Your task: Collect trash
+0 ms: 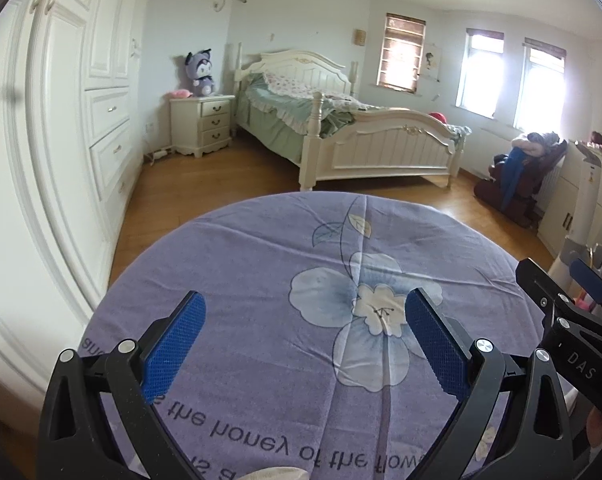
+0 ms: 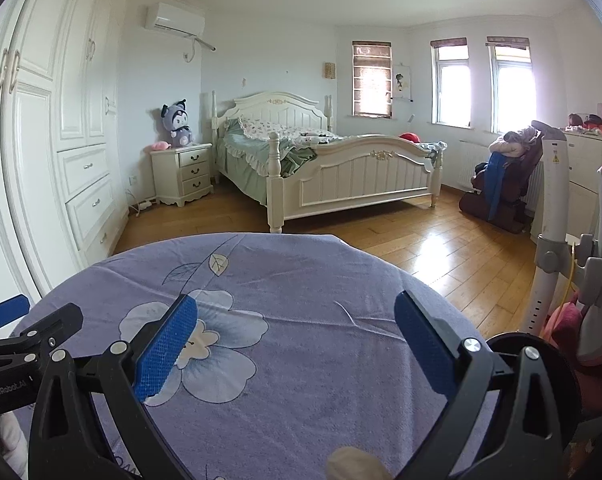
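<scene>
Two sets of black tongs, left [image 1: 303, 334] and right [image 2: 295, 338], hover wide open and empty over the round tabletop with purple floral cloth [image 1: 261, 248]. Trash location cannot be determined.

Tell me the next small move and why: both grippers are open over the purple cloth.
Probably tilt both cameras down toward the near edge. The left gripper and right gripper hold nothing, and the purple cloth ahead shows no trash, only a pale shape at the bottom edge, too cropped to identify.
</scene>
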The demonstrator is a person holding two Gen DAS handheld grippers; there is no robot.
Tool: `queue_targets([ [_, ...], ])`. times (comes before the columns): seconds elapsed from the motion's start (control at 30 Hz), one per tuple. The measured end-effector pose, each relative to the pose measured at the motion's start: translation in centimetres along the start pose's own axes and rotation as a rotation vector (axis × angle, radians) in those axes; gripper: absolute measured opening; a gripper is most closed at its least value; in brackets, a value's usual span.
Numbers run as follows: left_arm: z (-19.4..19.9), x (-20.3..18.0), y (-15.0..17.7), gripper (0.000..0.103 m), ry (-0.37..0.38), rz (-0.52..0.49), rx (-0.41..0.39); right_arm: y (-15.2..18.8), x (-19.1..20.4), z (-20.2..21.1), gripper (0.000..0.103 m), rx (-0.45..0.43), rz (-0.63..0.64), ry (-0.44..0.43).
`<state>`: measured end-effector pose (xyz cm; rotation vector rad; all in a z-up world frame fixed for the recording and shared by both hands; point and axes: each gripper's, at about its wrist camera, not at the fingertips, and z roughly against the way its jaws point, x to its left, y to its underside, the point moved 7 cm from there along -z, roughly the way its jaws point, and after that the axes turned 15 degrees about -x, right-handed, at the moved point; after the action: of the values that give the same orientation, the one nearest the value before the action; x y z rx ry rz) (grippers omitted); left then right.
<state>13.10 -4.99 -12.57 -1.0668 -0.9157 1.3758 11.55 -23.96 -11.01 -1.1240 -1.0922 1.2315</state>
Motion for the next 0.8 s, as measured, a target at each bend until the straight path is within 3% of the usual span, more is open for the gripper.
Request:
queue_targets([
  [0.8,-0.65,-0.38,0.46,0.098,-0.020,-0.013,0.023,-0.09,-0.70,0.55,0.098,-0.032,-0.038,0.024],
])
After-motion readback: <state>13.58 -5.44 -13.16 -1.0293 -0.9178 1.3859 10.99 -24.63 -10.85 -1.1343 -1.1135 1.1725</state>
